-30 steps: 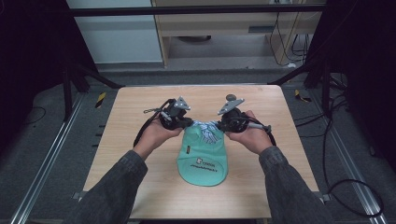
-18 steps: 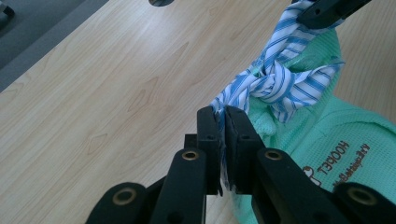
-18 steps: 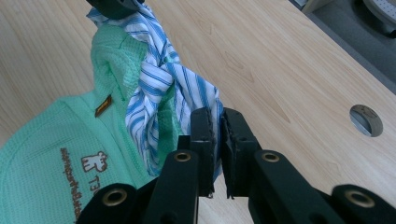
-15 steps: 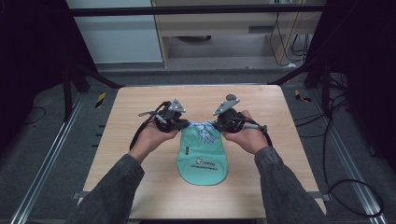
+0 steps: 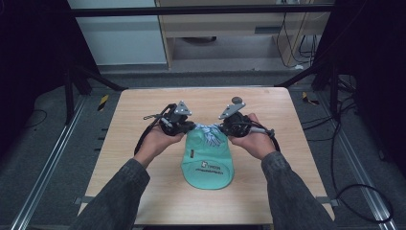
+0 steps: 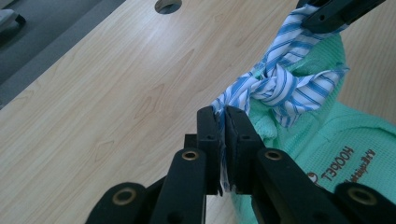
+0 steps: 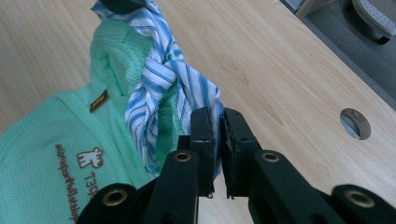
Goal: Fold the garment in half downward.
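High view: green mesh bag [image 5: 208, 160] flat at centre of worktop [image 5: 124, 124], neck end away from the person, striped blue-and-white tie [image 5: 209, 133] knotted at that neck. Left claw [image 5: 187, 127] just left of the knot, pressed together on one tail of the tie [image 6: 223, 105]; right claw [image 5: 225, 129] just right of the knot, pinching the other tail [image 7: 205, 105]. Step in hand, judged: cinching or undoing the knot [image 6: 275, 84]. Next move calls for pulling both tails outward from the knot. Cable hole [image 7: 355, 123] beyond the knot; nothing obstructing.
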Demonstrator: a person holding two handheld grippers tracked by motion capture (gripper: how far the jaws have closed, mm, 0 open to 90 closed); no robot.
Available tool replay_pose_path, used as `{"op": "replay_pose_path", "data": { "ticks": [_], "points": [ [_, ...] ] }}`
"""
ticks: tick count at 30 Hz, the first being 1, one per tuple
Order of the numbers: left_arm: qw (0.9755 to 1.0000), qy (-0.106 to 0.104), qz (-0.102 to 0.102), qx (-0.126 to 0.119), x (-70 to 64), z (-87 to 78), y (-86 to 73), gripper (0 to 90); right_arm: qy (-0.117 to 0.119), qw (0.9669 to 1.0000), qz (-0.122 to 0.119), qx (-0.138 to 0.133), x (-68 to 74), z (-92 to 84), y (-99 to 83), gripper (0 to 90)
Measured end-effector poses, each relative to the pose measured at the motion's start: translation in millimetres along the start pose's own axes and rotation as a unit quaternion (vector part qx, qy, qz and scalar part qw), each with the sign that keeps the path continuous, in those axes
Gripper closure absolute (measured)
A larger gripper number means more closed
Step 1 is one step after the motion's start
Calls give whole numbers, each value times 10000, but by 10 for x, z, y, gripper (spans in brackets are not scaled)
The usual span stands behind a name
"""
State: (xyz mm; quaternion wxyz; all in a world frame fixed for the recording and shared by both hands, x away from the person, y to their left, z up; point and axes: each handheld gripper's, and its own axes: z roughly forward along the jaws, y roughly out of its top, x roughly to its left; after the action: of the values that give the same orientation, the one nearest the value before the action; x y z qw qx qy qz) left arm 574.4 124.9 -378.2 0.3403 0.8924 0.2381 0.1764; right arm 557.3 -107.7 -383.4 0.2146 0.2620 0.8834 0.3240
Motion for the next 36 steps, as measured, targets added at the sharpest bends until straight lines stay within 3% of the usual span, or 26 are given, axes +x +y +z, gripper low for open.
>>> {"op": "replay_pose_path", "data": {
  "ticks": [3,15,20,30,36],
  "points": [
    [10000,69,24,-1,-16,24,9,850,-12,10000,22,-13,-33,24,-19,839],
    [9991,183,376,-66,-252,-53,-62,850,-47,9998,-57,-170,128,-57,-212,838],
    [9994,146,292,-121,-229,-65,-71,850,-73,9997,-50,-213,123,-52,-193,839],
    [9990,175,373,-169,-331,-132,-153,849,-86,9996,-166,-196,209,-56,-226,836],
    [9995,85,246,-190,-314,-126,-236,849,-40,9995,-262,-164,251,-40,-226,834]
  ]
}}
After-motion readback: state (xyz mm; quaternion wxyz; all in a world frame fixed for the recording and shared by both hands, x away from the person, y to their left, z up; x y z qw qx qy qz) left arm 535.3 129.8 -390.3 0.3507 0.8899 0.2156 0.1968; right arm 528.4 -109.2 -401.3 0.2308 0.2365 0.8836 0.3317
